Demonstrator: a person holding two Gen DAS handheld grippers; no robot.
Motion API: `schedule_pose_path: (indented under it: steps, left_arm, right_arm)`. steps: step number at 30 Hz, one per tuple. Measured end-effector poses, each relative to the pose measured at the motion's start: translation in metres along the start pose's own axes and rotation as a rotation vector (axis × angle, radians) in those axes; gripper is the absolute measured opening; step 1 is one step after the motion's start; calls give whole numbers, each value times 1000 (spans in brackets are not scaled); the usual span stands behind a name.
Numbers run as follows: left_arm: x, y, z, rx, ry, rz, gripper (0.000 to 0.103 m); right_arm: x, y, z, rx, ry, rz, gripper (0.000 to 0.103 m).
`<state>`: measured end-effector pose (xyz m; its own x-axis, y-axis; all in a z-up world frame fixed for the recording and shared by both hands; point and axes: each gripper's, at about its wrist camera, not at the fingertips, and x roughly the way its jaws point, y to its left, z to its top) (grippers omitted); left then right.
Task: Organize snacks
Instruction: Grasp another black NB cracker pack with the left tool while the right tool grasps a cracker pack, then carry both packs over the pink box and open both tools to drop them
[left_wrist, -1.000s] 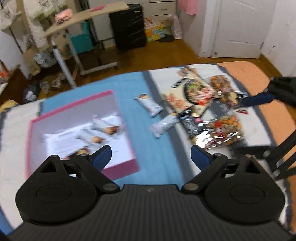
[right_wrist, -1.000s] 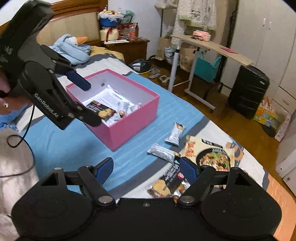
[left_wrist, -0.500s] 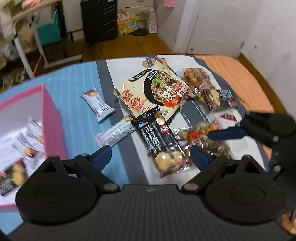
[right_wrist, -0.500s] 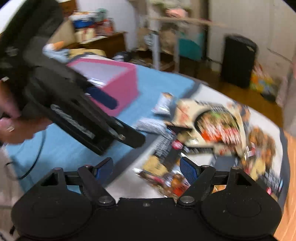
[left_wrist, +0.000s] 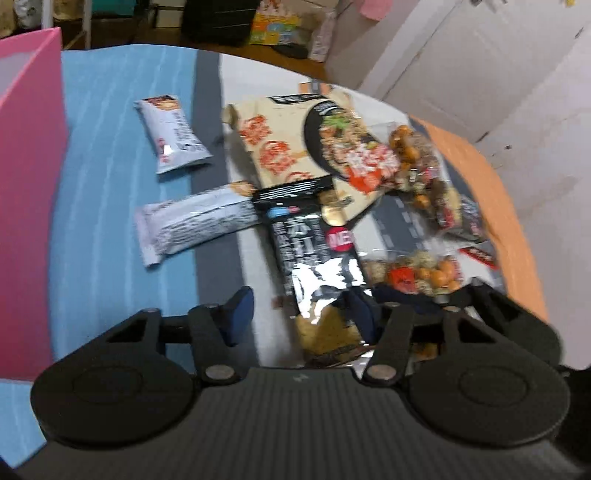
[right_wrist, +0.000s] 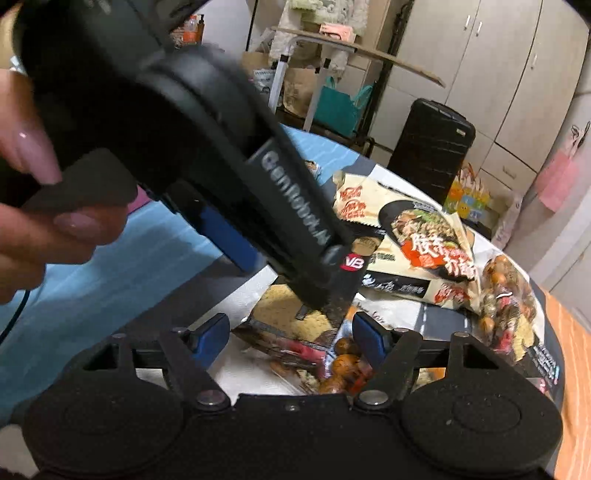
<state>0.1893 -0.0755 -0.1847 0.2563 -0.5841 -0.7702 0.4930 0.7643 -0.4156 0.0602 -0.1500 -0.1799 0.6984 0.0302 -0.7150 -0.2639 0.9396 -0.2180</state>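
Left wrist view: left gripper (left_wrist: 301, 314) jaws just closing around the black cracker packet (left_wrist: 314, 254), not yet pinching. Right gripper (right_wrist: 291, 334) open over the nut bag (right_wrist: 343, 365). Risk: grippers colliding.

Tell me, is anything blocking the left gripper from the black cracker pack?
Nothing visible does. The left gripper, whose jaws have just been closing, sits right over the near end of the black cracker pack.

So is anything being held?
Nothing yet. Both grippers' jaws have just been closing: the left gripper around the near end of the black cracker packet, the right gripper above the nut bag.
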Motion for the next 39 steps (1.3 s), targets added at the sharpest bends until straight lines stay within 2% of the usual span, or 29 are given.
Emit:
schedule_pose_path:
  steps: [4,6,8,9,11,12,16,19,25,30,36,39]
  left_arm:
    - [3,-6,-2,22,-2,-15,48]
    - [2,-4,-3,-5,4,-32,41]
    - [0,-5,-3,-24,14,-52,38]
    - [-1,-7,-4,-20,15,-49,37]
    - [-3,-11,-5,-15,26,-38,37]
    - [-4,-14,-6,-8,29,-31,36]
    - [-12,-29,-7,46,46,5,37]
    - [-19,-35,-6,45,76,6,42]
    - [-35,-47,-6,48,125,34,42]
    - [-54,-58,-7,63,131,58,42]
    - [-69,-79,-13,91,116,139,42]
    - [-80,-82,-15,81,106,137,42]
  right_arm:
    - [9,9,1,-51,-6,-38,78]
    - [11,9,0,-31,-14,-63,77]
    - [10,8,2,11,-19,-78,72]
    - [10,7,3,24,-19,-83,72]
    - [8,6,4,53,-22,-104,62]
    - [6,5,5,60,-16,-105,62]
    - [-1,0,7,91,-3,-92,61]
    - [-8,-5,11,127,19,-66,61]
    - [-22,-14,23,157,57,-19,61]
    - [-36,-22,31,170,49,17,61]
    - [-51,-26,32,180,36,22,60]
    - [-63,-30,35,158,27,23,60]
